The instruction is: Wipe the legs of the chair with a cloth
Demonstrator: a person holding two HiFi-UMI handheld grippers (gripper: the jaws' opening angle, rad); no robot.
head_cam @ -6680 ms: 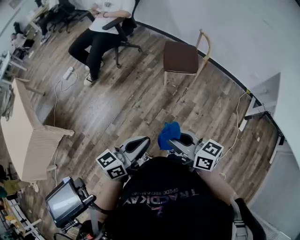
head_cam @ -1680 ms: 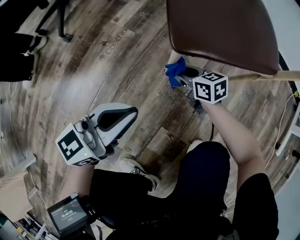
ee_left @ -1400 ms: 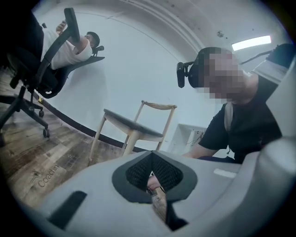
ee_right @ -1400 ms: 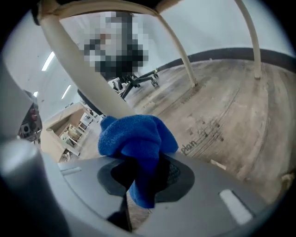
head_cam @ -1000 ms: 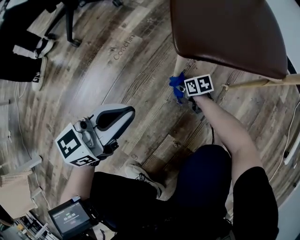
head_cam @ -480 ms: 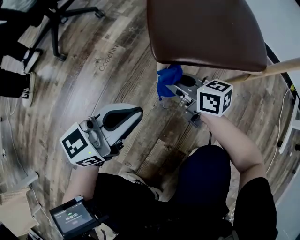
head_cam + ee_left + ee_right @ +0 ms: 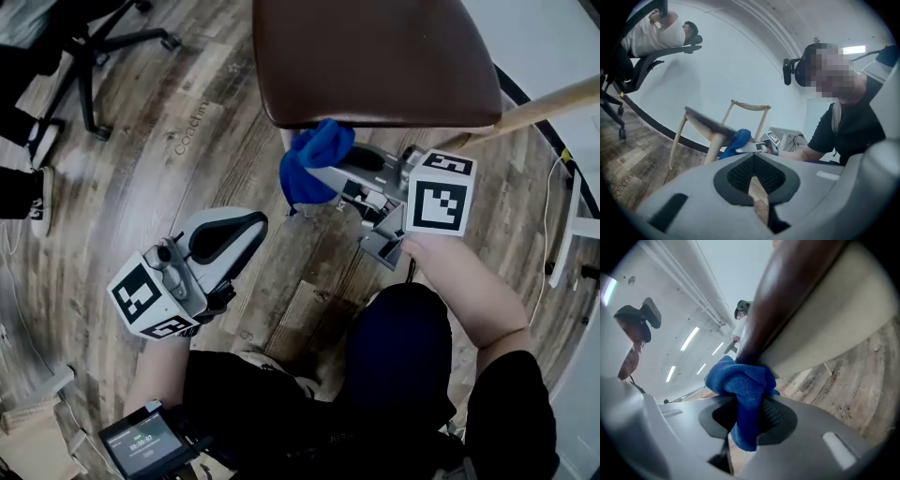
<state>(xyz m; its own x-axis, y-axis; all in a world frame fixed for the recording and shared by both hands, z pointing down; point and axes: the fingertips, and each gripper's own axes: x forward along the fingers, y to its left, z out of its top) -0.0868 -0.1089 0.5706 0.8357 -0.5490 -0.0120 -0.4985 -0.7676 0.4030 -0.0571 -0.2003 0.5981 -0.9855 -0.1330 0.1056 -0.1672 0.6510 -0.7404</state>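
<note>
Where the head view looks down, the right tongs point(image 7: 323, 176) grip the blue cloth point(image 7: 314, 159) just under the front edge of the chair point(image 7: 375, 56) seat. The left tongs point(image 7: 246, 228) hang well apart from it over bare floor point(image 7: 122, 206), tips together and empty. Open floor runs left of the chair up to an office chair point(image 7: 89, 42) base. Print point(image 7: 183, 127) on a plank reads roughly "Coachin"; each cube point(image 7: 439, 192) bears only black-and-white squares.

In the left gripper view, the left tongs' jaws are almost together, with only a sliver of floor between them. Beyond them the cloth sits at the top of a front leg point(image 7: 712, 147), with open floor to its left.

In the right gripper view, the jaws clamp the cloth, which presses against the chair's pale underside.
</note>
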